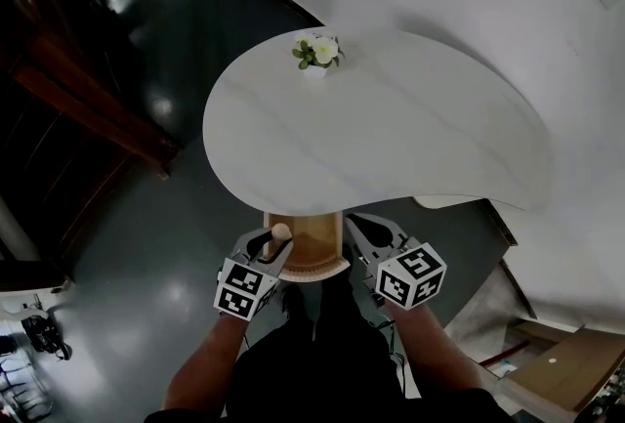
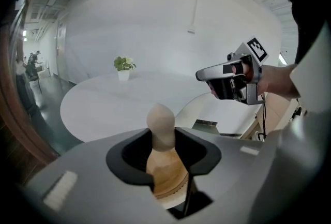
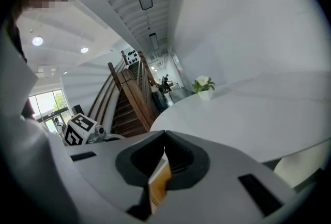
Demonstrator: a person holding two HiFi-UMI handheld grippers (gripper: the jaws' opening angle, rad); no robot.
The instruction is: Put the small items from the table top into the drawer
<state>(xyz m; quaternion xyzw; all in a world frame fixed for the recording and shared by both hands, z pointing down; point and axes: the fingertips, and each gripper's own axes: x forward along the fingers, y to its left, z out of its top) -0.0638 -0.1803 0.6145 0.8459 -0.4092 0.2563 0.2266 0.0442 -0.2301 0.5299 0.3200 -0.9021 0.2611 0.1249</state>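
White tabletop (image 1: 410, 138) fills the middle of my head view, bare except for a small potted flower (image 1: 315, 53) at its far edge, so the work sits at the near edge. Starting at the left, my left gripper (image 1: 276, 241) is clamped on a pale wooden peg (image 1: 281, 232). Its own view shows the rounded head poking out past the jaw tips, with the long axis running along the jaws, tilted forward and down. Just right of it and beneath, the open wooden drawer (image 1: 311, 253) juts from under the table. The peg therefore hangs at the drawer's left edge, and I judge the drop needs a short shift rightward and down. Farther right, my right gripper (image 1: 357, 228) sits beside the drawer's right edge, jaw tips together, nothing between them.
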